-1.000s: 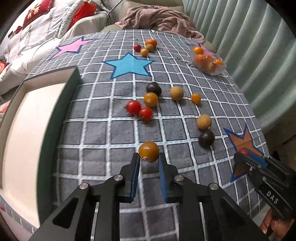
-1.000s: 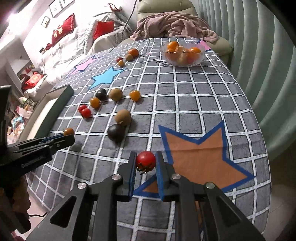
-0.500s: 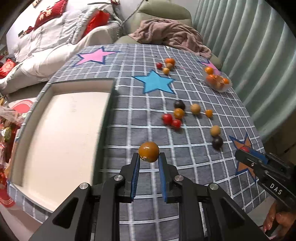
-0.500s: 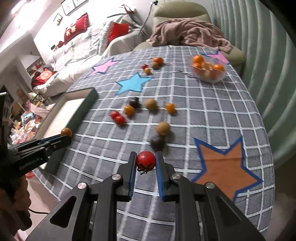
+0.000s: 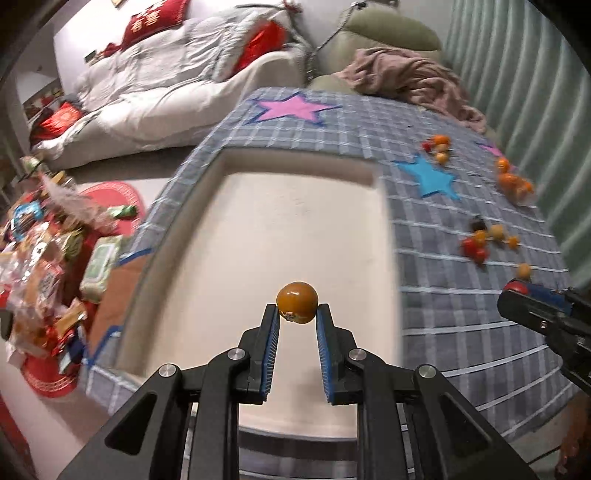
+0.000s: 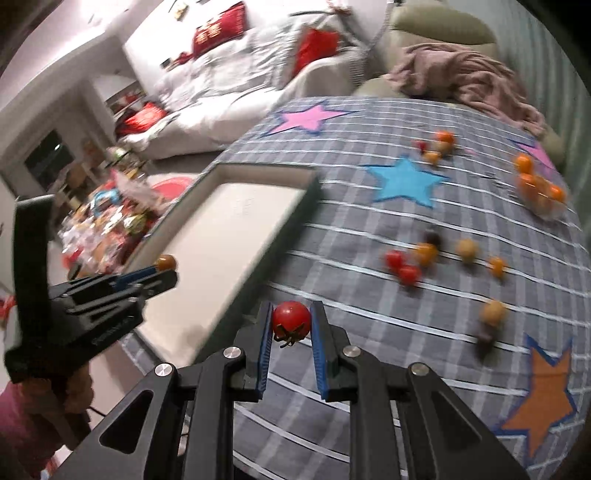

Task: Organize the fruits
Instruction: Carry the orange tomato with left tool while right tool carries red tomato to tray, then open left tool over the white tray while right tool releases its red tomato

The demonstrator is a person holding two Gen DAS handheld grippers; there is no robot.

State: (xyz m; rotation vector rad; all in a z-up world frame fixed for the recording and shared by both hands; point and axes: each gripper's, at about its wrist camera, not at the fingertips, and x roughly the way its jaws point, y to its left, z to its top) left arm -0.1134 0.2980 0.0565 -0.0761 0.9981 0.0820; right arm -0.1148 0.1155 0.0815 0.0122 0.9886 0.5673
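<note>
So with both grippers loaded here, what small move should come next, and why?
Probably lower the left gripper and release: its amber tomato already hangs over the tray, while the right gripper with the red tomato is short of the rim.

A home living room: a white sofa (image 6: 236, 85) with red cushions (image 6: 218, 33), an armchair (image 6: 439, 22) draped with a pink blanket (image 6: 465, 77), pale green curtains (image 5: 524, 81), snack packets (image 5: 40, 251) on the floor, and a tabletop (image 6: 369, 229) under a grey star-patterned cloth.
</note>
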